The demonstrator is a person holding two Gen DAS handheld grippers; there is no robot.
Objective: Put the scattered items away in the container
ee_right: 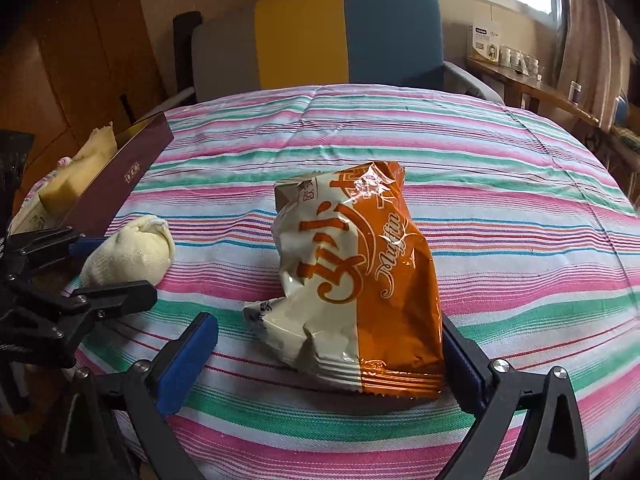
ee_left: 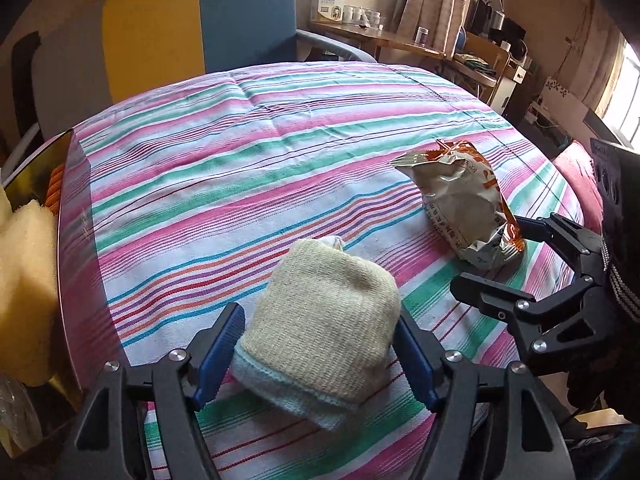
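On striped cloth (ee_left: 280, 128): L gripper (ee_left: 320, 356) jaws apart, pads flanking rolled sock (ee_left: 324, 320), just right of box (ee_right: 132, 168). R gripper (ee_right: 328, 364), jaws wide apart, straddles muffin packet (ee_right: 360, 276), further right of box, not clamped.

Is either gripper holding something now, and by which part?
Nothing is held. The left gripper straddles the rolled sock, the right gripper the muffin packet.
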